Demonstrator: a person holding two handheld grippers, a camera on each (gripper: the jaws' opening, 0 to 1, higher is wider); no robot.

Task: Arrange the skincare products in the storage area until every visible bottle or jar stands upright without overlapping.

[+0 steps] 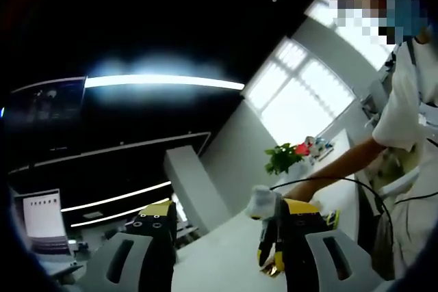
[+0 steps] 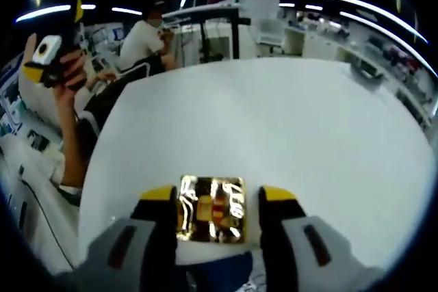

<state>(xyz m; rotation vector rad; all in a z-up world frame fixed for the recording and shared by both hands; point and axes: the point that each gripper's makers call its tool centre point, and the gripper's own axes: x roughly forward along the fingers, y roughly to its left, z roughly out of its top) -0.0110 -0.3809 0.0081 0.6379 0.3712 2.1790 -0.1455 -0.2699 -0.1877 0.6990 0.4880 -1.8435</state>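
1. Shiny gold, square-faced skincare jar (image 2: 211, 208) is sitting between the right gripper (image 2: 213, 203) jaws, clamped, over the near edge of the white table (image 2: 274, 121).
2. Risk: the glossy faces are offering little grip; the jar may be slipping or tipping at release.
3. Left gripper (image 1: 217, 227) is raised, jaws apart, empty.
4. Left gripper view is adding a potted green plant (image 1: 282, 158) far along the table; right gripper view is showing the person's hand (image 2: 65, 73) lifting the other tool.

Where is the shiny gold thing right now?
In the right gripper view, the shiny gold item sits low in the middle, between the right gripper's two yellow-tipped jaws, above the white table.
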